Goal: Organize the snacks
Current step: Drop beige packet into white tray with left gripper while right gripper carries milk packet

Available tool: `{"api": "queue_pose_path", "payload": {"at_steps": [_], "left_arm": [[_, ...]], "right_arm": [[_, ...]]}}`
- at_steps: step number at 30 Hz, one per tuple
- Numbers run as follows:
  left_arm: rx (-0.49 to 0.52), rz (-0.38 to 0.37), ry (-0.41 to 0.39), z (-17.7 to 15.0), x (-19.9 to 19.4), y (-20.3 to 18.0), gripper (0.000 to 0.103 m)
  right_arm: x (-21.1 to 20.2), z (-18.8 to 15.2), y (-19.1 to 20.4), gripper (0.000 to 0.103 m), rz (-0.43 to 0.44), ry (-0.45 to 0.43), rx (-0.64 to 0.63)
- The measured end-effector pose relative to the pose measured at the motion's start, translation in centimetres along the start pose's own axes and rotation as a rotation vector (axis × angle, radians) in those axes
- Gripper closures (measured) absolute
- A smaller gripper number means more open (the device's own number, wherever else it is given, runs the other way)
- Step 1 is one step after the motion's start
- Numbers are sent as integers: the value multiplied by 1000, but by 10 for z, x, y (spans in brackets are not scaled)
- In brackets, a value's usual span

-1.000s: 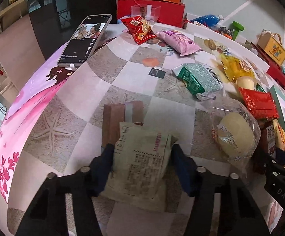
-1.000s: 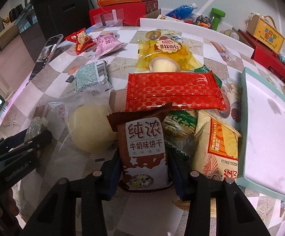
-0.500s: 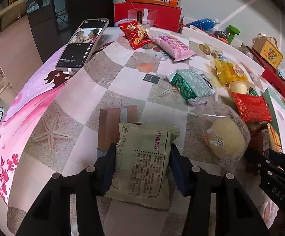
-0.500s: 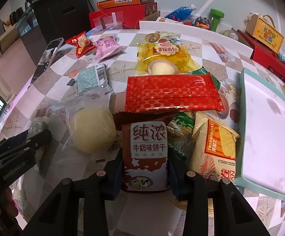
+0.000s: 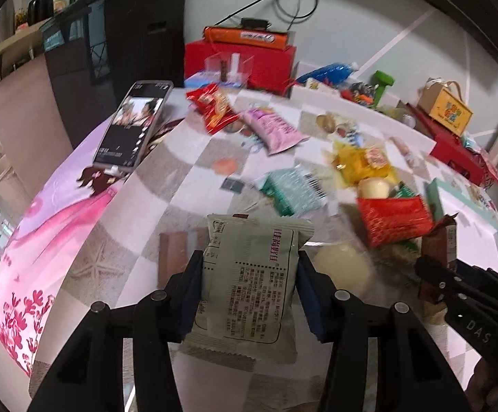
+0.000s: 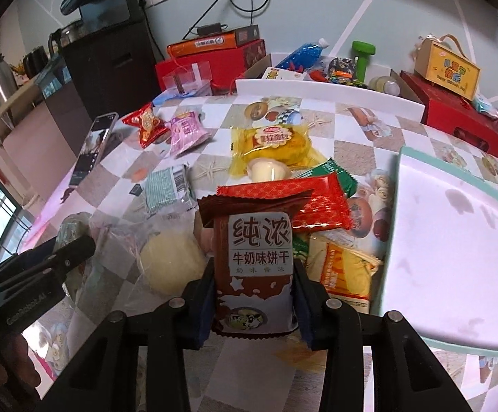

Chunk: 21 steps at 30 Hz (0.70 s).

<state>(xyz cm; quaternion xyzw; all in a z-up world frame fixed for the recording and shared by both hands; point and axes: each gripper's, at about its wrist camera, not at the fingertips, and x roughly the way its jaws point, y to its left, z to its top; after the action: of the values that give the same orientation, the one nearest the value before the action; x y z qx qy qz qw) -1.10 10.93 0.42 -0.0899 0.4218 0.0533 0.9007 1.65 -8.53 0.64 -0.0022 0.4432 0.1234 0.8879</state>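
Left wrist: left tongs (image 5: 249,281) pinching grey-green packet (image 5: 249,281), background blurred; right tongs (image 6: 253,286) pinching brown biscuit pack (image 6: 254,271).

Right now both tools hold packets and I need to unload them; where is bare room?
The teal-rimmed white tray on the right lies bare. So does the checkered tabletop between the black smartphone and the green foil packet. The middle is crowded.

phone (image 6: 92,149) left of snacks (image 6: 269,144) | tray (image 6: 454,240) right | boxes (image 6: 214,55) behind
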Motion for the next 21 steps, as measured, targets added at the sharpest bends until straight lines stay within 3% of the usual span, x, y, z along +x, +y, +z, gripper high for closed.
{"api": "queue_pose_path", "payload": {"at_steps": [9,21], "left_arm": [[112,-93,-29,19,-12,-61,50],[287,-272,-41,34,-20,-166,50]], "right_arm": [[-32,8,-48,61,-51,-73,94],[-59,-4,-158,61,-236,-95,348]]}}
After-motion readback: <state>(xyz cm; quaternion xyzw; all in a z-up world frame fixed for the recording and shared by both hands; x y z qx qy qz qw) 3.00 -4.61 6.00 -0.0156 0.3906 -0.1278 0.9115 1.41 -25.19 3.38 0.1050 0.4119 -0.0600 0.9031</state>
